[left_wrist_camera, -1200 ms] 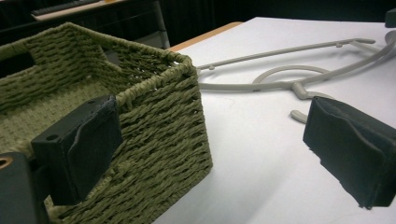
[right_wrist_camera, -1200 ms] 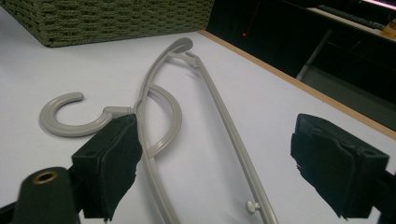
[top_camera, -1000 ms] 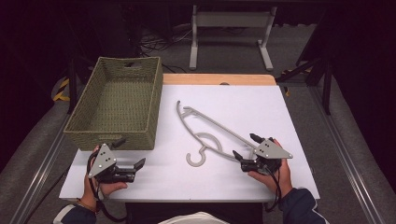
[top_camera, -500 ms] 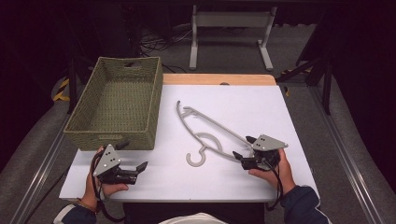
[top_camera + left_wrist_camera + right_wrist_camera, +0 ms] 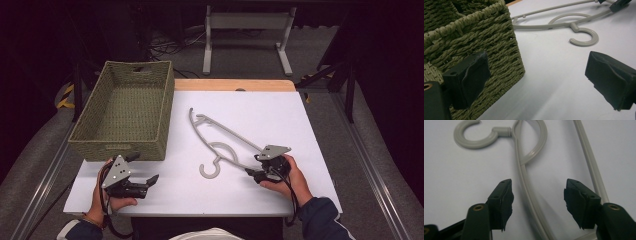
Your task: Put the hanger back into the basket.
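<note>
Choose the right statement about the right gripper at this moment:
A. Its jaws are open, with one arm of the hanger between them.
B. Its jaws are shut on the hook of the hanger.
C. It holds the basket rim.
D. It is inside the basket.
A: in the right gripper view the right gripper stands open, and a bar of the grey hanger runs through the gap between its jaws.

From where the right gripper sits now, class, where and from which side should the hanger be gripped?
Probably on the thin arm of the hanger that runs between the open fingers of the right gripper, coming from the person's side. The hanger lies flat on the table, and that slim bar fits between the fingers better than the hook.
</note>
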Available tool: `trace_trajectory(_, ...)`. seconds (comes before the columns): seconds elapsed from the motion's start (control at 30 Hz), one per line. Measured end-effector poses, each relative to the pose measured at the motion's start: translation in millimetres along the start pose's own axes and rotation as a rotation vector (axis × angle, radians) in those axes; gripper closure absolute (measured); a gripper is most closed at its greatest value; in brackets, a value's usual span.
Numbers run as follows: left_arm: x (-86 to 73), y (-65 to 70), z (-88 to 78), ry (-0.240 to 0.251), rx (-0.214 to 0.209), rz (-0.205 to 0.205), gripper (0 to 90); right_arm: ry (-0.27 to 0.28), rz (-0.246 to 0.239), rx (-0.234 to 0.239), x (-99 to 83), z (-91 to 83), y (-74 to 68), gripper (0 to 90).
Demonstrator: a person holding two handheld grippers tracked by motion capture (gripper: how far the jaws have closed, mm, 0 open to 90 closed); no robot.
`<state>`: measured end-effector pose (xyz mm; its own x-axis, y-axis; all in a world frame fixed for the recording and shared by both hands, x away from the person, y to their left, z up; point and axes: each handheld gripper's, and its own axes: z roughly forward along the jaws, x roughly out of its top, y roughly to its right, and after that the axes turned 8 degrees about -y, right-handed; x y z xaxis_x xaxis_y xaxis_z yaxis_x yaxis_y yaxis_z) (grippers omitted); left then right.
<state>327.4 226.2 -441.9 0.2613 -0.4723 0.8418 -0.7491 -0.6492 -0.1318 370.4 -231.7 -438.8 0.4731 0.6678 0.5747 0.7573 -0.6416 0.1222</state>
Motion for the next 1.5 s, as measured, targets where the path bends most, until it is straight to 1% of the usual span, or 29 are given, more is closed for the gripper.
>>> trace_trajectory(0.07, 0.0, -0.1, 0.1, -0.004, -0.001, 0.0, 6.8, -0.031, 0.007, 0.016, -0.4, 3.4, 1.4, 45.5)
trace_trajectory(0.1, -0.3, -0.4, 0.7, -0.002, -0.006, -0.004, 6.8, -0.031, 0.007, 0.016, -0.4, 3.4, 1.4, 45.5)
trace_trajectory(0.13, -0.5, -1.2, 0.9, -0.008, -0.014, -0.006, 6.9, -0.054, 0.011, 0.025, -0.3, 6.3, 1.8, 50.2)
trace_trajectory(0.17, -0.6, -1.5, 1.4, -0.005, -0.015, -0.009, 7.3, -0.071, 0.026, 0.055, 0.4, 9.3, 3.6, 54.1)
trace_trajectory(0.23, -0.6, -2.0, 2.5, -0.004, -0.015, -0.016, 7.3, -0.1, 0.047, 0.087, 3.9, 9.5, 7.0, 56.6)
trace_trajectory(0.37, -0.3, -1.5, 3.1, -0.011, -0.019, -0.016, 8.0, -0.185, 0.013, 0.111, 15.7, 11.3, 11.0, 63.7)
trace_trajectory(0.4, -0.3, -0.9, 3.8, -0.017, -0.02, -0.016, 8.0, -0.212, -0.002, 0.12, 19.6, 11.9, 12.5, 65.2)
trace_trajectory(0.47, -0.5, -0.6, 4.7, -0.022, -0.023, -0.015, 8.2, -0.28, -0.053, 0.128, 30.0, 13.9, 12.5, 69.3)
trace_trajectory(0.57, -1.0, -0.7, 6.6, -0.035, -0.031, -0.017, 8.4, -0.362, -0.13, 0.121, 42.7, 16.9, 7.4, 78.8)
trace_trajectory(0.6, -1.0, -0.9, 7.2, -0.036, -0.033, -0.014, 8.4, -0.384, -0.154, 0.114, 46.0, 17.7, 4.5, 80.0)
trace_trajectory(0.67, -1.0, 0.0, 8.5, -0.047, -0.037, -0.014, 8.6, -0.415, -0.211, 0.093, 50.6, 19.0, -0.7, 81.6)
trace_trajectory(0.7, -0.9, 0.3, 8.9, -0.048, -0.038, -0.008, 8.7, -0.418, -0.225, 0.089, 51.3, 19.2, -1.7, 82.3)
trace_trajectory(0.73, -0.9, 0.3, 8.9, -0.048, -0.038, -0.008, 9.0, -0.418, -0.225, 0.089, 51.3, 19.2, -1.7, 82.3)
trace_trajectory(0.77, -0.8, 0.8, 9.2, -0.051, -0.038, -0.004, 9.0, -0.414, -0.224, 0.094, 50.6, 19.0, -1.3, 82.7)
trace_trajectory(0.8, -0.7, 1.5, 9.7, -0.053, -0.043, -0.004, 9.1, -0.38, -0.195, 0.125, 46.5, 18.0, 3.6, 83.1)
trace_trajectory(0.87, -0.7, 1.4, 10.1, -0.055, -0.043, -0.003, 9.1, -0.339, -0.162, 0.159, 41.3, 17.0, 9.5, 83.2)
trace_trajectory(0.9, -0.7, 1.4, 10.1, -0.055, -0.043, -0.003, 9.3, -0.339, -0.162, 0.159, 41.3, 17.0, 9.5, 83.2)
trace_trajectory(0.93, -0.6, 1.5, 10.4, -0.056, -0.045, -0.002, 9.3, -0.308, -0.137, 0.174, 37.3, 16.1, 12.3, 83.2)
trace_trajectory(1.0, -0.5, 1.6, 10.6, -0.057, -0.044, -0.001, 9.4, -0.28, -0.116, 0.188, 34.4, 15.5, 14.6, 83.2)
trace_trajectory(1.17, -0.4, 1.9, 10.7, -0.056, -0.045, -0.002, 10.0, -0.185, -0.026, 0.24, 30.4, 14.8, 22.6, 83.2)
trace_trajectory(1.2, -0.3, 2.1, 10.7, -0.055, -0.046, -0.003, 10.2, -0.153, -0.001, 0.25, 29.6, 13.4, 25.0, 83.2)
trace_trajectory(1.23, -0.2, 2.2, 10.8, -0.054, -0.048, -0.004, 10.2, -0.153, -0.001, 0.25, 29.6, 13.4, 25.0, 83.2)
trace_trajectory(1.27, 0.1, 2.1, 11.4, -0.051, -0.05, -0.008, 10.5, -0.118, 0.04, 0.272, 28.4, 11.4, 27.8, 83.1)
trace_trajectory(1.3, 0.5, 2.2, 11.8, -0.05, -0.053, -0.011, 10.7, -0.091, 0.064, 0.286, 27.6, 10.6, 29.4, 83.1)
trace_trajectory(1.33, 0.5, 2.2, 11.8, -0.05, -0.053, -0.011, 10.9, -0.091, 0.064, 0.286, 27.6, 10.6, 29.4, 83.1)
trace_trajectory(1.37, 0.9, 2.5, 12.3, -0.049, -0.056, -0.012, 10.9, -0.077, 0.07, 0.299, 27.3, 9.7, 31.2, 83.1)
trace_trajectory(1.4, 2.3, 3.7, 13.7, -0.048, -0.062, -0.009, 11.3, -0.038, 0.102, 0.321, 27.2, 7.8, 32.8, 83.1)
trace_trajectory(1.43, 3.2, 4.4, 14.4, -0.045, -0.067, -0.01, 11.7, -0.025, 0.108, 0.337, 27.3, 7.2, 33.2, 83.1)
trace_trajectory(1.5, 5.2, 5.9, 16.5, -0.039, -0.079, -0.016, 12.6, 0.017, 0.128, 0.346, 27.9, 5.2, 33.0, 83.1)
